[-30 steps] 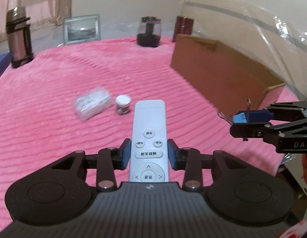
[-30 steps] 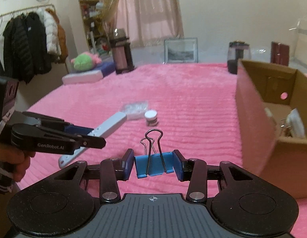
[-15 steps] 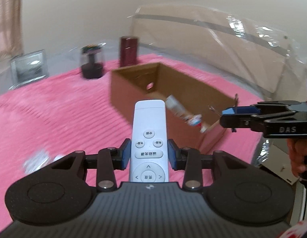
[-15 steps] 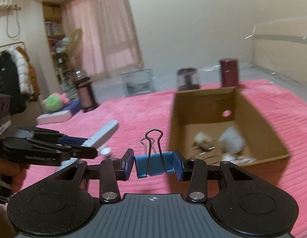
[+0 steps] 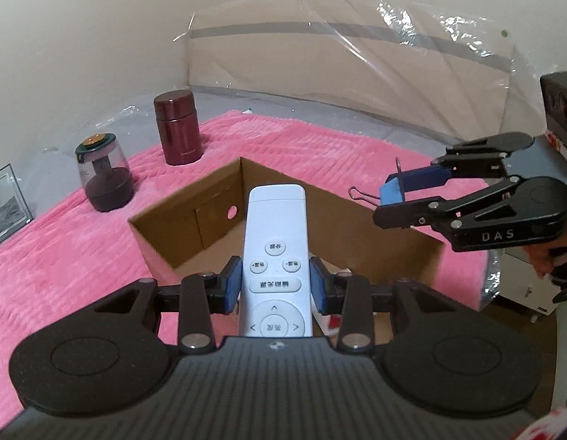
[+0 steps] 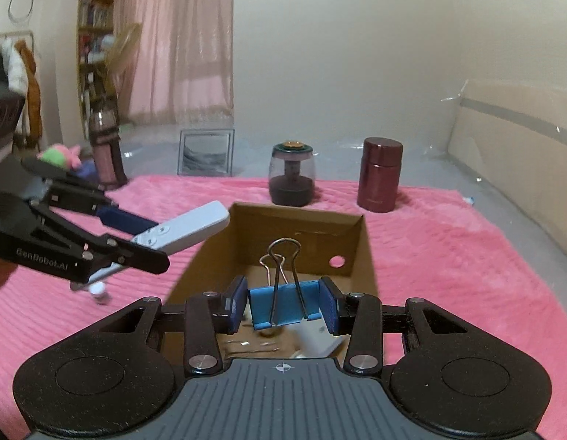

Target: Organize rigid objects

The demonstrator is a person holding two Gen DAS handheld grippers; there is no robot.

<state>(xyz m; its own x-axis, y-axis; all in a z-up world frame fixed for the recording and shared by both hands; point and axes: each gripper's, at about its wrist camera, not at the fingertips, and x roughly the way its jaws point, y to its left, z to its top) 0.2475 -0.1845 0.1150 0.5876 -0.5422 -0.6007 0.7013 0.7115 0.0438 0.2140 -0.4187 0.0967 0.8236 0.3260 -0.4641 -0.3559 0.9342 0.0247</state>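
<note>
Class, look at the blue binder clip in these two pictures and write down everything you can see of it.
The binder clip has a blue folded body that looks like painted metal and two silver wire handles standing upright, close together. The right gripper is shut on it, one blue pad on each side. It hangs in the air above the open cardboard box, touching nothing else. The left wrist view shows it from the side, above the box's far rim.

Pink bed: cardboard box, maroon flask, glass jar.

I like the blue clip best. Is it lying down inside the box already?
No, the blue clip is pinched in the right gripper, held up above the open cardboard box.
</note>
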